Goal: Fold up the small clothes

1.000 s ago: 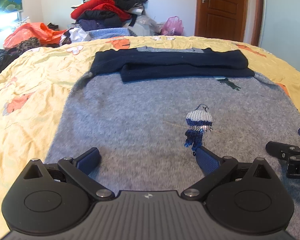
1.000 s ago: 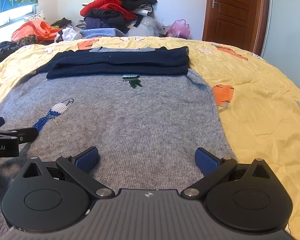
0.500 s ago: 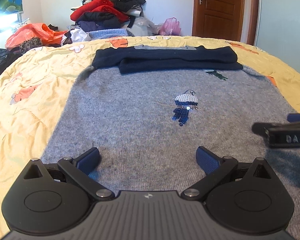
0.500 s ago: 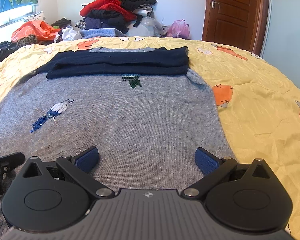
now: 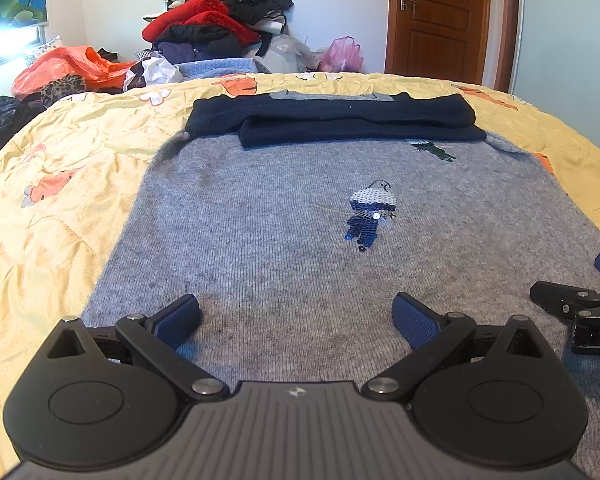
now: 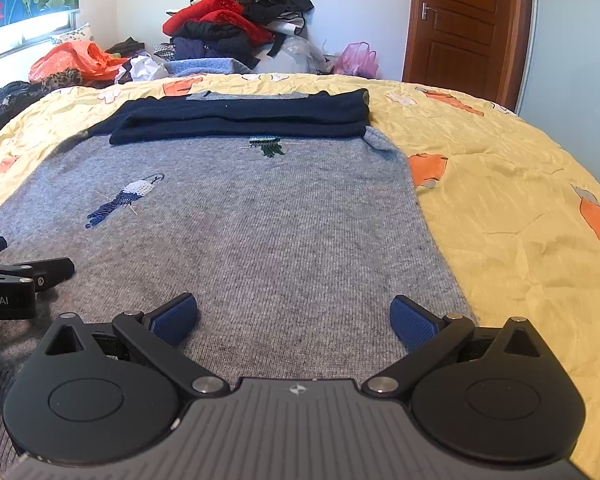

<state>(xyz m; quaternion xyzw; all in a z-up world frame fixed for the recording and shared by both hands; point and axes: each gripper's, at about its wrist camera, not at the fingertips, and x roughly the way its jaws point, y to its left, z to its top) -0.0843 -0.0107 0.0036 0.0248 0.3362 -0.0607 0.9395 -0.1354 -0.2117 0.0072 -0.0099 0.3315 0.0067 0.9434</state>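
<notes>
Grey sweater (image 5: 260, 232) lies flat on the yellow bedspread (image 5: 60, 208), its navy sleeves (image 5: 332, 120) folded across the far end and a sequinned bird (image 5: 370, 212) right of centre. Over its near hem the left gripper (image 5: 296, 320) hangs with fingers spread wide, empty; just to the right, the right gripper (image 6: 294, 320) is equally wide and empty. A clothes pile (image 6: 236, 20) sits beyond the far edge.

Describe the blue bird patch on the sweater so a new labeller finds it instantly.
Start at the yellow bedspread and find the grey sweater spread flat on it, navy sleeves folded across its far end. The blue bird patch sits on the grey knit nearer the left gripper. Unlike the green patch beside the sleeves, it is sequinned blue and white.
</notes>
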